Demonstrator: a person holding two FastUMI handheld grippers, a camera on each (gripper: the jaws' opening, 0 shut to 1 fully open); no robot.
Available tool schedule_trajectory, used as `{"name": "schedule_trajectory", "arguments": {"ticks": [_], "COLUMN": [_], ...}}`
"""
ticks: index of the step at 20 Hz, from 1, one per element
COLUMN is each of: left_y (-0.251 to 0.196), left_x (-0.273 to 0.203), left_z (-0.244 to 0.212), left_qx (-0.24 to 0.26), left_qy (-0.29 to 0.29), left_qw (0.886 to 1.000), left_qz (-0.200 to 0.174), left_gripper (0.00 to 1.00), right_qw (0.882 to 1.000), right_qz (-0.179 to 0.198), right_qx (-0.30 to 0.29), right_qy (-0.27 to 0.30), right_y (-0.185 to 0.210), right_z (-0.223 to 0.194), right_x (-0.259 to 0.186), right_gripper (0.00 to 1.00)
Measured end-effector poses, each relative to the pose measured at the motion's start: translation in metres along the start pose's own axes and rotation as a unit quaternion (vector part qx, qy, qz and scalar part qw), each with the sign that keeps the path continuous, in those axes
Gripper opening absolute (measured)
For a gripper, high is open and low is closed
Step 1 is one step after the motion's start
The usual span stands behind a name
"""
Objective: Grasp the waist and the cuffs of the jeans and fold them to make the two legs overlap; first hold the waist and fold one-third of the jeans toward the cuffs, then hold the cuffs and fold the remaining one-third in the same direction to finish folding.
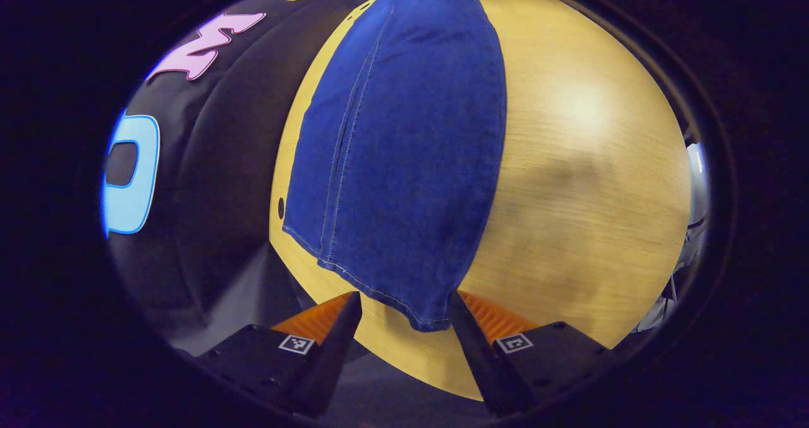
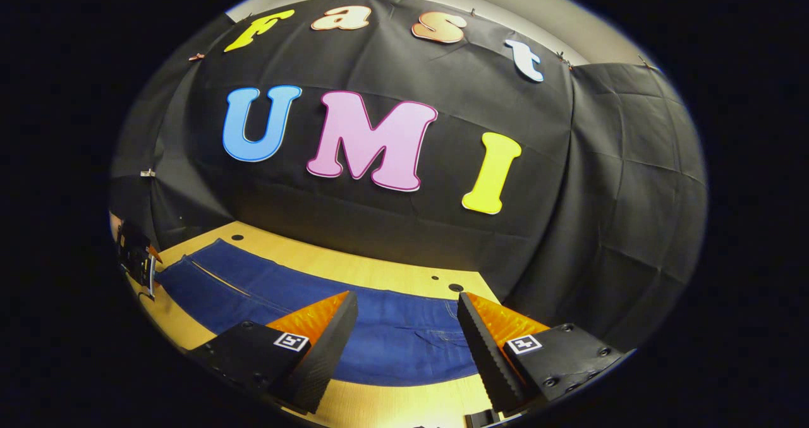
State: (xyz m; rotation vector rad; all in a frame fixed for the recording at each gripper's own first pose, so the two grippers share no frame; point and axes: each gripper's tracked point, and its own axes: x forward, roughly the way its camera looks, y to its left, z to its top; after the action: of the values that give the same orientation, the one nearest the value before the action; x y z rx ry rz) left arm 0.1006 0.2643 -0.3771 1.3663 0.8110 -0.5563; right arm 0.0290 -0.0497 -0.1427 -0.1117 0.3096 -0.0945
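Blue jeans [image 1: 404, 162] lie flat on the wooden table [image 1: 581, 162], one leg on top of the other, stretching away from me. Their cuff end reaches the near table edge. My left gripper [image 1: 404, 311] is open, and the cuff's corner [image 1: 430, 317] lies between its fingers. In the right gripper view the jeans [image 2: 379, 333] run across the table [image 2: 392, 406] from left to right, with the waist end [image 2: 452, 330] at the right. My right gripper [image 2: 407, 311] hovers open over that end. The left gripper [image 2: 136, 257] shows at the far left by the cuffs.
The black cloth wall [image 2: 392, 226] stands close behind the table's far edge. A small round hole [image 2: 455, 287] sits in the tabletop near the waist. Bare wood [image 1: 600, 226] spreads to the right of the jeans in the left gripper view.
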Motion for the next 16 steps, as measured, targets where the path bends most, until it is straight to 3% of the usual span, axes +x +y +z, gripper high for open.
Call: {"name": "schedule_trajectory", "arguments": {"ticks": [3, 6, 7, 10, 14, 16], "left_y": [0.007, 0.018, 0.017, 0.020, 0.018, 0.015], "left_x": [0.017, 0.031, 0.036, 0.043, 0.040, 0.039], "left_z": [0.003, 0.008, 0.010, 0.014, 0.016, 0.018], "left_qx": [-0.018, -0.010, -0.010, -0.011, -0.037, -0.043], "left_qy": [-0.005, -0.005, 0.001, 0.011, 0.023, 0.029], "left_qw": [0.999, 1.000, 0.999, 0.999, 0.998, 0.997], "left_qz": [-0.027, -0.029, -0.034, -0.031, -0.048, -0.061], "left_gripper": [0.85, 0.55, 0.54, 0.17, 0.05, 0.06], "right_qw": [1.000, 1.000, 0.999, 0.998, 0.995, 0.992], "right_qz": [-0.004, -0.010, -0.012, -0.021, -0.025, -0.031], "right_qx": [-0.005, -0.019, -0.027, -0.053, -0.094, -0.122], "right_qy": [0.017, 0.018, 0.016, 0.010, 0.014, 0.019], "right_y": [-0.005, -0.013, -0.019, -0.043, -0.086, -0.111], "right_z": [-0.012, -0.013, -0.013, -0.012, -0.023, -0.032], "right_x": [0.009, 0.019, 0.023, 0.043, 0.073, 0.085], "right_gripper": [0.97, 0.97, 0.97, 0.97, 0.97, 0.97]}}
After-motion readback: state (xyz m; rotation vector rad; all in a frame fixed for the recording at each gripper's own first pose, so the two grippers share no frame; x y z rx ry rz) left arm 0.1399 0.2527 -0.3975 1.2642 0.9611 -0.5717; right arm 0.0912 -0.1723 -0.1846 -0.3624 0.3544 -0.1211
